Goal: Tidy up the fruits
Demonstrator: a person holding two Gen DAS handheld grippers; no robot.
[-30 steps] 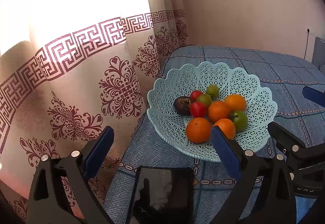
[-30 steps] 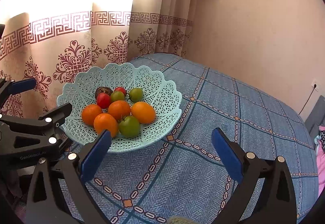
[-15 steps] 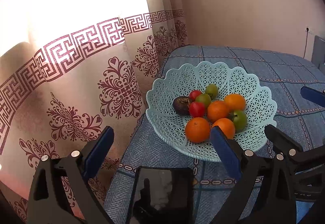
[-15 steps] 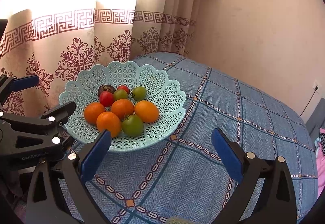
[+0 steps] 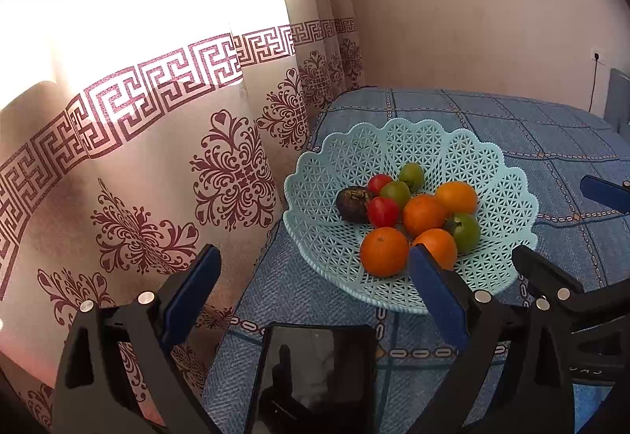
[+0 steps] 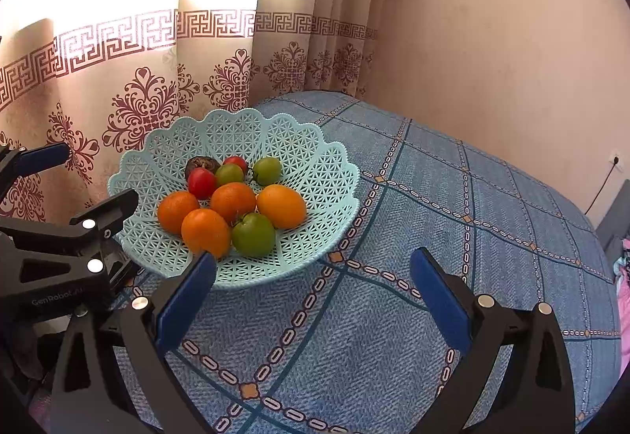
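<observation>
I find the light blue lattice basket (image 6: 315, 174) standing on the blue patterned cloth (image 6: 433, 237), near the cloth's left edge and close to the patterned curtain (image 6: 157, 79). All the fruit lies inside the basket, gathered at its middle. I count four orange fruits: one at the near left (image 6: 177, 206), one nearest to me (image 6: 206, 231), one at the centre (image 6: 233, 200) and one to the right (image 6: 281, 205). A large green fruit (image 6: 253, 234) sits at the near side, touching the nearest and the right orange ones. Behind them are two red fruits, one nearer (image 6: 201, 182) and one at the far side (image 6: 235, 162), two small green fruits (image 6: 229, 174) (image 6: 267, 170), and one dark brown fruit (image 6: 201, 165) at the far left of the cluster.

My right gripper (image 6: 313, 294) hovers above the cloth, near the basket's near rim, its jaws spread wide and holding nothing. My left gripper (image 5: 313, 294) is to the left of the basket, likewise spread wide with nothing between its blue pads (image 5: 437, 294); its right pad overlaps the nearest orange fruit in the left view, but I cannot tell whether they touch. A dark phone (image 5: 315, 375) lies at the cloth's near edge below it.
</observation>
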